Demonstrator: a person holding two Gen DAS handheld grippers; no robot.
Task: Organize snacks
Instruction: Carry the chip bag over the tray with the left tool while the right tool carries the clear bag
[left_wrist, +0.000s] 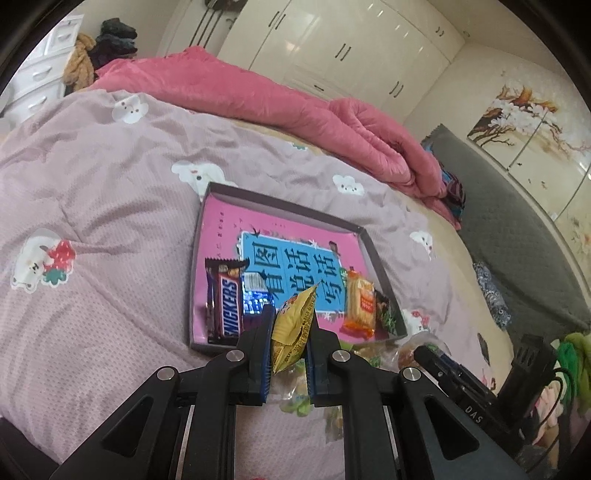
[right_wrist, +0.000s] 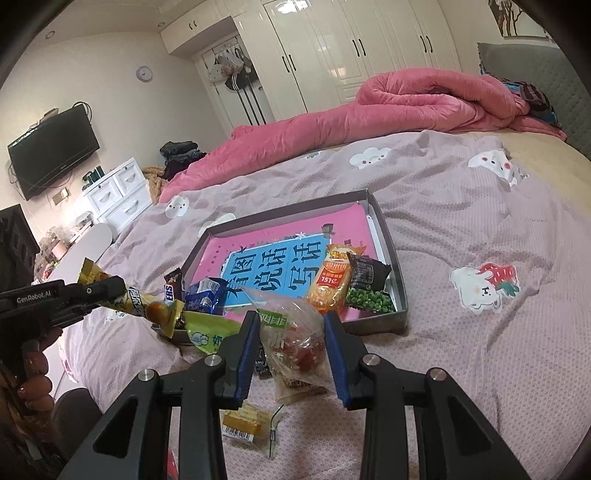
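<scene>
Snack sorting is midway here: the left gripper (left_wrist: 291, 332) is clamping a yellow packet (left_wrist: 291, 328) and holding it up over the near edge of the tray (left_wrist: 380, 273), while the right gripper (right_wrist: 291, 354) is closing around a clear bag (right_wrist: 295, 343) that's sitting on the bed (right_wrist: 480, 350) just in front of the tray. Next I'd guess the yellow packet is going into the open middle, between the Snickers (left_wrist: 227, 306) and the orange crackers (left_wrist: 360, 306). The loose pile by the tray edge is getting in the way a bit.

"snickers" on bar (left_wrist: 228, 308), "genrobot.ai" on left gripper (right_wrist: 99, 291).
</scene>
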